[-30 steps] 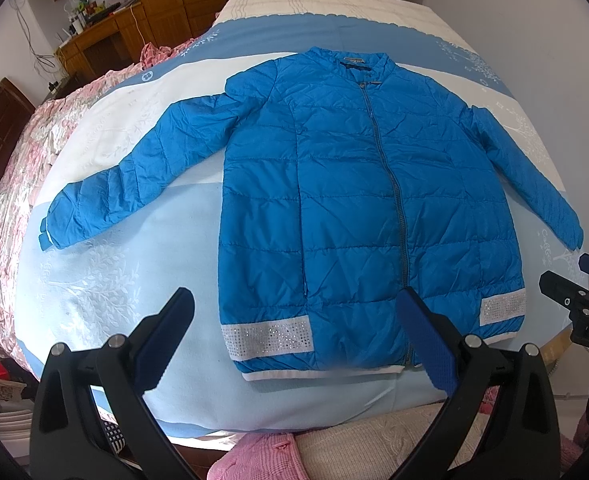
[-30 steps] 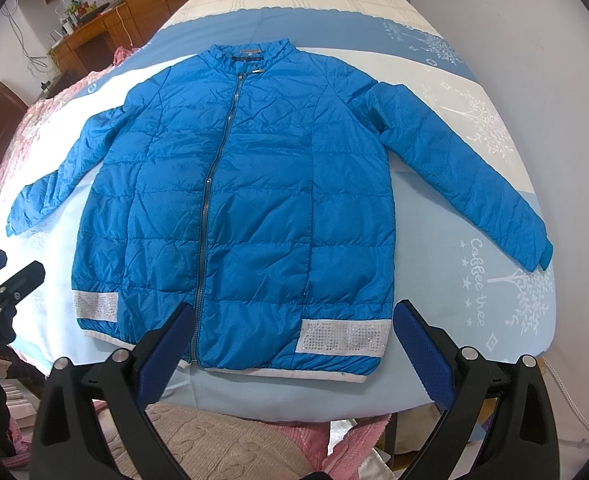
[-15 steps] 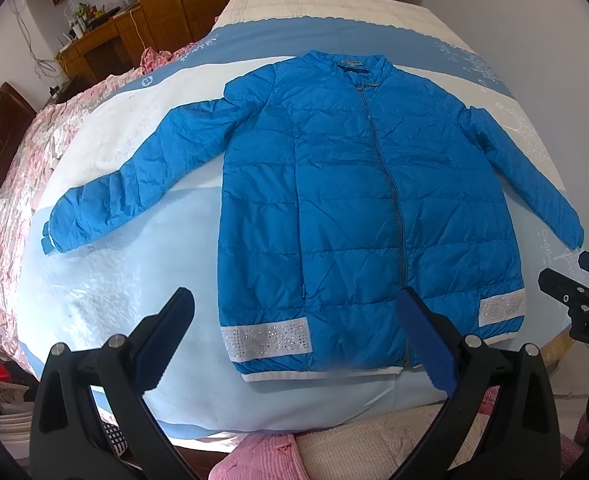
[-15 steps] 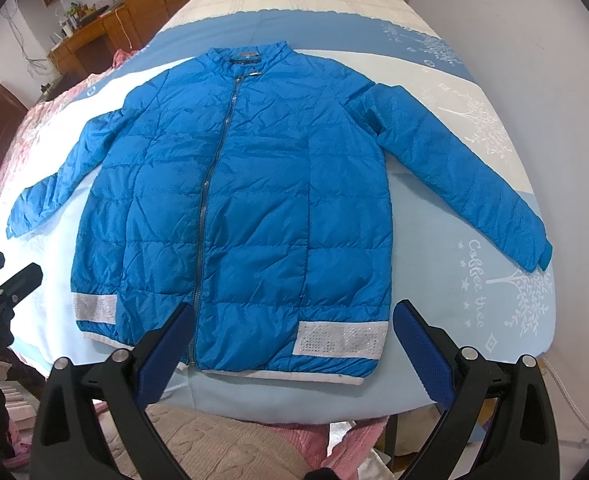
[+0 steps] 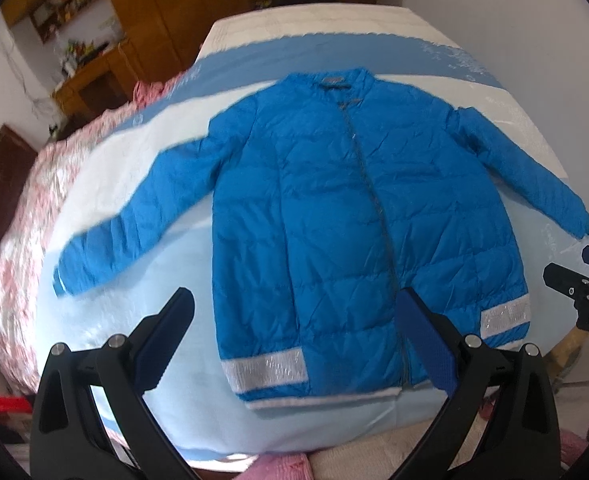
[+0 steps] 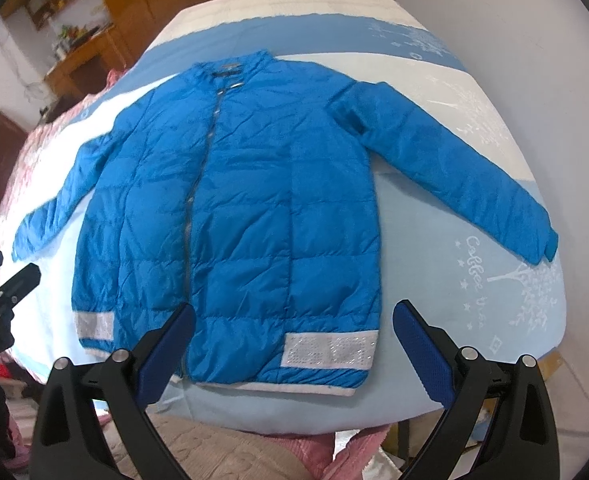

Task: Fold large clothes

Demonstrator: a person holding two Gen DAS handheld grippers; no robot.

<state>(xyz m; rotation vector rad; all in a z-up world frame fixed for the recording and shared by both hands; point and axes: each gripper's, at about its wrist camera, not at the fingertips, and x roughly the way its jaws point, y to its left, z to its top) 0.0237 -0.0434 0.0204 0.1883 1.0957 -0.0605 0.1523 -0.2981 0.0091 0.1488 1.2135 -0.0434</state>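
While the left tongs (image 5: 294, 336) and right tongs (image 6: 294, 340) hang spread apart and empty above the near hem, the blue jacket (image 6: 234, 208) lies flat, zipped, sleeves outstretched, on the bed (image 6: 474, 292).

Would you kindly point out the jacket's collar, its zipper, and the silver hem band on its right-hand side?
collar (image 6: 230, 68), right wrist view, on the neckline label.
zipper (image 6: 198, 184), right wrist view, midway down the front.
silver hem band (image 6: 328, 350), right wrist view, middle of the band.
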